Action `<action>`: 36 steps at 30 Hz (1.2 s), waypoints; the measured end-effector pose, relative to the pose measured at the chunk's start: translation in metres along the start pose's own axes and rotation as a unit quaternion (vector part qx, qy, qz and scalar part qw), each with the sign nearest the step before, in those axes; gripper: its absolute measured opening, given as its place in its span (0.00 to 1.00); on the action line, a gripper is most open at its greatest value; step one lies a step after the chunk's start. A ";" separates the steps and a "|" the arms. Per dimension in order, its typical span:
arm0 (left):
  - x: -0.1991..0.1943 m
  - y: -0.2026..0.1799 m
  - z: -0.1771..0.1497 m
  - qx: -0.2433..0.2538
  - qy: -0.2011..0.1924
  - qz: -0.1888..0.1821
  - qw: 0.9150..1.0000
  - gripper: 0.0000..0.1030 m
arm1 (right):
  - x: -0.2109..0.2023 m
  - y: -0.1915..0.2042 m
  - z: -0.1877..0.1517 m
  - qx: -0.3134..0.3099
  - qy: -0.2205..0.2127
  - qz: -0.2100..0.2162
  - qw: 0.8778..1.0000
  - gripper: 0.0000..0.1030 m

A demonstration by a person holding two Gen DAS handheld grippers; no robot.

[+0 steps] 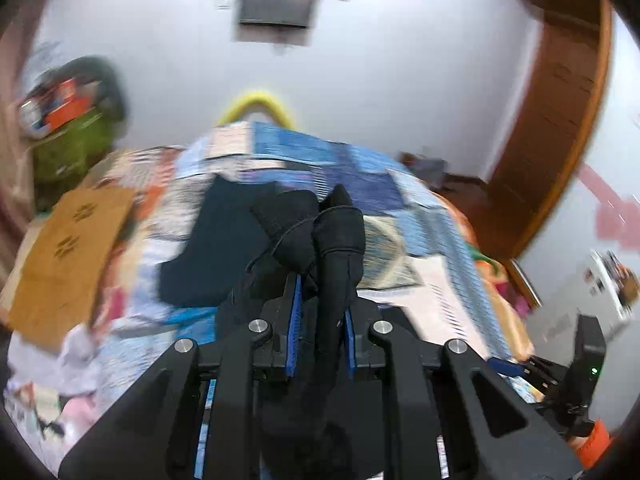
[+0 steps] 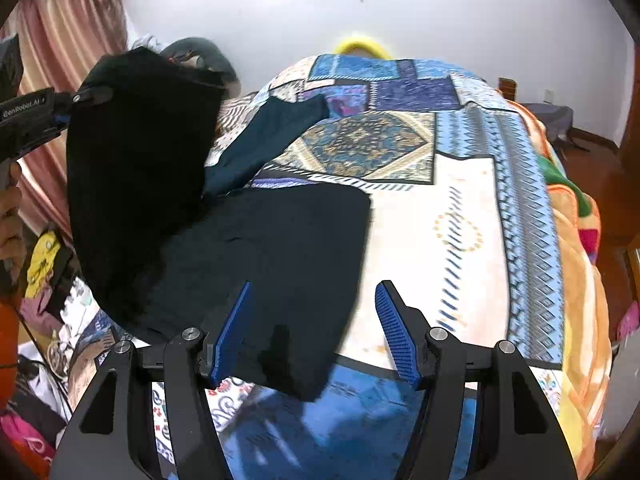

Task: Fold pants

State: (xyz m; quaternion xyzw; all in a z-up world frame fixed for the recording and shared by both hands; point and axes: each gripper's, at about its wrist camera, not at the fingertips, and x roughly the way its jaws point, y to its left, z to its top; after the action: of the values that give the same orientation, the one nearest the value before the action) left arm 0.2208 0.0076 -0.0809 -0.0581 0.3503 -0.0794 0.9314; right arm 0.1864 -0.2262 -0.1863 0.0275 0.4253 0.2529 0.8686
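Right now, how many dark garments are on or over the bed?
2. The black pants lie at the near left, one end lifted by the left gripper. A dark blue garment lies flat behind them. More could be hidden underneath.

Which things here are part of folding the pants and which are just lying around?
Part of the job:
black pants, one end lifted
left gripper, shut on the pants
right gripper, open above the pants
patchwork bedspread underneath

Just lying around:
dark blue garment on the bed
cardboard piece
yellow ring behind the bed
pink curtain
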 end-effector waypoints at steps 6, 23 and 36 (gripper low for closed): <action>0.061 -0.077 -0.037 0.074 0.092 -0.073 0.990 0.17 | -0.012 -0.014 -0.008 0.003 -0.002 -0.017 1.000 0.58; 0.066 -0.095 -0.089 0.121 0.168 -0.109 0.972 0.78 | -0.011 -0.014 -0.037 0.015 0.027 -0.014 0.999 0.57; 0.122 0.017 -0.011 0.130 0.112 0.105 0.979 0.90 | 0.019 -0.003 -0.042 0.018 0.063 0.021 0.998 0.58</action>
State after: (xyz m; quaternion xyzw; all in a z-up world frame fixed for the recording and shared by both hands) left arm 0.3060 0.0006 -0.1709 0.1103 0.4433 -0.0322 0.8890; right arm 0.1652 -0.2269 -0.2275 0.0356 0.4828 0.2644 0.8341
